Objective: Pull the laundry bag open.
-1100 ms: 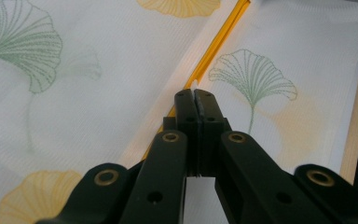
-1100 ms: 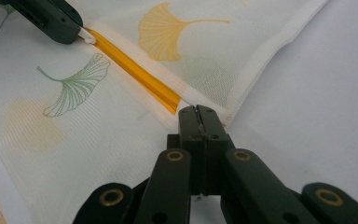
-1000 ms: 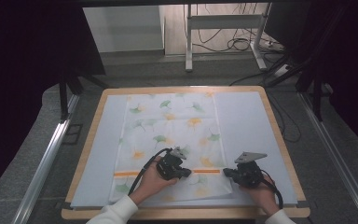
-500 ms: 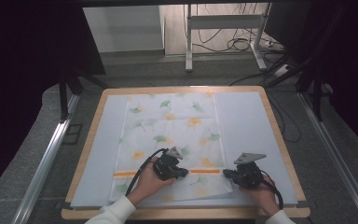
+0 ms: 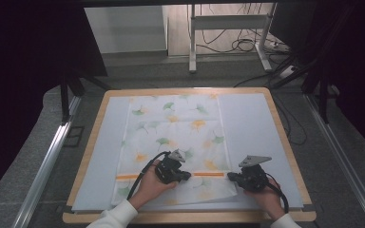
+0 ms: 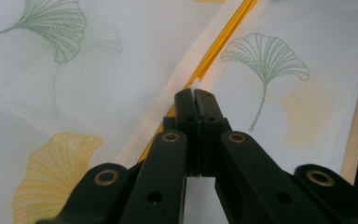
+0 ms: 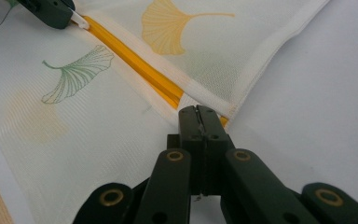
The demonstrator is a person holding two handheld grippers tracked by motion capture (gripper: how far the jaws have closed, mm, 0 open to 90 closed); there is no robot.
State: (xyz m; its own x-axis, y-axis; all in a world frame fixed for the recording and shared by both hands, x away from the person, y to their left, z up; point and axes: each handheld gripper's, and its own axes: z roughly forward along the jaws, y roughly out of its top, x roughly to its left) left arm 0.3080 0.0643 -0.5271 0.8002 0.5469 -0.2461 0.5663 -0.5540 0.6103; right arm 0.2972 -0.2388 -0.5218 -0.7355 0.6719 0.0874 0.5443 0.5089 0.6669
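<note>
A white mesh bag (image 5: 176, 137) printed with green and yellow ginkgo leaves lies flat on the table, with an orange zipper (image 5: 209, 174) running across its near end. My left gripper (image 5: 188, 176) is shut on the small white zipper pull (image 6: 196, 87), midway along the zipper (image 6: 214, 56). My right gripper (image 5: 230, 177) is shut on the bag's hemmed edge (image 7: 214, 105) at the zipper's right end (image 7: 140, 65). In the right gripper view the left gripper (image 7: 51, 10) shows at the top left with the white pull (image 7: 79, 19) in it.
The bag rests on a pale blue mat (image 5: 252, 123) over a wood-rimmed table (image 5: 95, 137). Bare mat lies on either side of the bag. Metal rails (image 5: 47, 161) flank the table, and cables (image 5: 247, 45) trail on the floor beyond.
My left gripper has crept slightly to the left along the zipper with the pull in it. The right gripper has stayed put on the bag's edge.
</note>
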